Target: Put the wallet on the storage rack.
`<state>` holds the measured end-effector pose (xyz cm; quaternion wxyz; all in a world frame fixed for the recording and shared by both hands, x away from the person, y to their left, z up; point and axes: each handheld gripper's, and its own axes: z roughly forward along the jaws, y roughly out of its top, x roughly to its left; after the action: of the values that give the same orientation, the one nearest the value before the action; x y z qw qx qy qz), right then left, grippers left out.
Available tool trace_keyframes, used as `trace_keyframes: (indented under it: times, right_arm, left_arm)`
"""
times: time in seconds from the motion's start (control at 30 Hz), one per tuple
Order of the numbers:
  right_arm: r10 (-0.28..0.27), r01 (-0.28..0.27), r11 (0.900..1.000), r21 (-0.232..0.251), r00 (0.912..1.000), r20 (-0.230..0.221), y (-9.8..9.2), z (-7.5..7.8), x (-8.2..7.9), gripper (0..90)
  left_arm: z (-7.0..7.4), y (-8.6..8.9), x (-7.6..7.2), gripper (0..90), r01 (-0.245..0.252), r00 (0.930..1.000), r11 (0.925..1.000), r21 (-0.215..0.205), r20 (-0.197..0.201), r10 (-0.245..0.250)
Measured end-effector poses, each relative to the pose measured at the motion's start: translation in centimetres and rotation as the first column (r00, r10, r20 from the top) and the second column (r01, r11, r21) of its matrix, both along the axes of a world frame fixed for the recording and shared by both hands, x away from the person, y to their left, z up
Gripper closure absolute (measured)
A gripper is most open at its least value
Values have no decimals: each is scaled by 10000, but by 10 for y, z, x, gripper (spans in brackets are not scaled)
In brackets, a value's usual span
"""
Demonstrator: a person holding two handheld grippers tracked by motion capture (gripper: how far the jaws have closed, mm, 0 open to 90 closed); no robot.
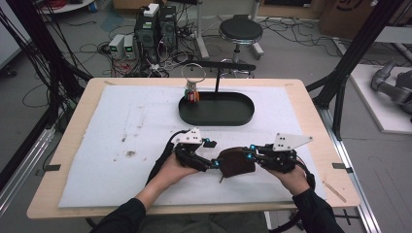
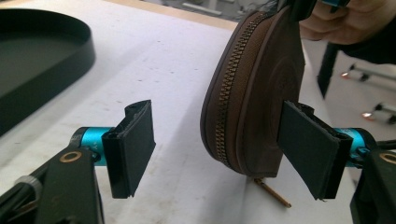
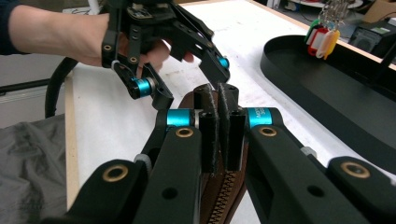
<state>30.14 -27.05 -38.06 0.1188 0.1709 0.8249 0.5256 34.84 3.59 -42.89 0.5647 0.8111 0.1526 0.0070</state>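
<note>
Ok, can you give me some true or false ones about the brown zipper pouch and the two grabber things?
1. The right gripper is clamped on the brown pouch. True.
2. The left gripper is squeezing the pouch. False: its jaws are open, with the pouch between them.
3. The pouch lies inside the black tray. False: it is on the white mat, nearer the person.
4. Coloured key tags hang over the tray. True.
</note>
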Motion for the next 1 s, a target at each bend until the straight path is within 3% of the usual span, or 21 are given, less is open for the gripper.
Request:
trace_keyframes:
  times: [0.13,0.3,0.5,0.67,0.87,0.9,0.93,1.0]
  right_arm:
    - [113,-113,9999,-6,9999,20,1,0,0,887]
    - [274,-274,9996,5,9996,38,1,0,-1,886]
    - [365,-365,9993,-46,9993,56,2,0,-1,886]
    - [386,-386,9993,-5,9992,99,-1,0,0,881]
    - [457,-457,9989,105,9990,31,-5,0,2,849]
    - [500,-500,9986,190,9987,35,-5,0,2,831]
    - [534,-535,9980,338,9986,49,-7,1,3,751]
    - [586,-587,9973,443,9983,25,-10,2,3,709]
  left_arm:
    - [-5,-2,4,286,443,9980,9988,-200,-442,-452]
    - [-9,-7,3,331,922,9941,9957,-93,-561,-926]
    - [-9,-10,0,518,1241,9921,9915,382,-239,-1232]
    - [-4,-6,-1,639,1309,9913,9909,323,55,-1312]
    - [0,-3,-4,683,1420,9892,9892,370,321,-1432]
    - [1,-3,-5,685,1462,9885,9886,360,335,-1474]
    - [3,-3,-6,686,1530,9873,9874,393,374,-1545]
    - [9,-1,-8,687,1601,9849,9855,553,582,-1633]
